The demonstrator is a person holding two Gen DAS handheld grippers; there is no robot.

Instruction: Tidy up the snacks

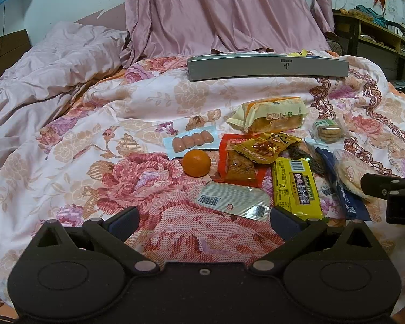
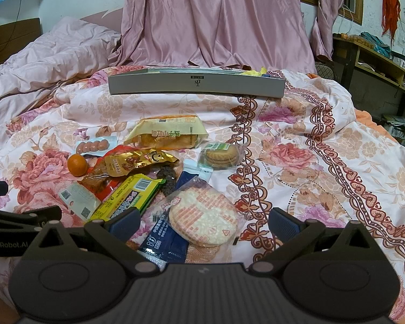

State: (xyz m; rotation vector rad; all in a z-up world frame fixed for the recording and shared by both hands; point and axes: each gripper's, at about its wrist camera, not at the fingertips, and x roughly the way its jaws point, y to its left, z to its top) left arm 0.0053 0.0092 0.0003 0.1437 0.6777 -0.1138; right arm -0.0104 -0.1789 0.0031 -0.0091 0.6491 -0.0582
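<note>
Both tongs stand wide and empty: left gripper, right gripper. I judge the rice cracker packet nearest the right one, lying flat just ahead between its fingers, well short of the grey box beyond the snack pile.

Floral quilt, pink curtain
</note>
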